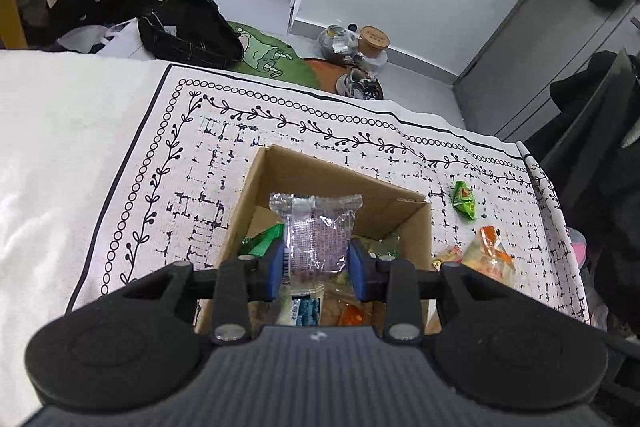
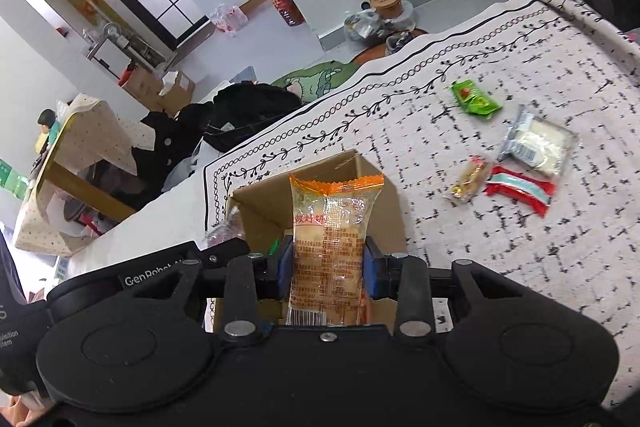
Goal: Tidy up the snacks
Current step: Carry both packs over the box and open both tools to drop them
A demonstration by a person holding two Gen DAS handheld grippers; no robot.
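An open cardboard box (image 1: 276, 179) stands on the patterned cloth with several snack packets inside. My left gripper (image 1: 318, 263) is shut on a clear purple-printed packet (image 1: 316, 231), held upright over the box. In the right wrist view the same box (image 2: 260, 203) lies just ahead. My right gripper (image 2: 329, 267) is shut on an orange-topped biscuit packet (image 2: 330, 227), upright above the box's near side. That orange packet (image 1: 488, 259) also shows at the right of the left wrist view.
Loose on the cloth right of the box lie a green packet (image 2: 476, 101), a white packet (image 2: 538, 143), a small yellow packet (image 2: 470, 179) and a red-and-teal packet (image 2: 520, 189). The green packet (image 1: 464, 201) is near the table's right edge. Bags and clutter sit beyond the far edge.
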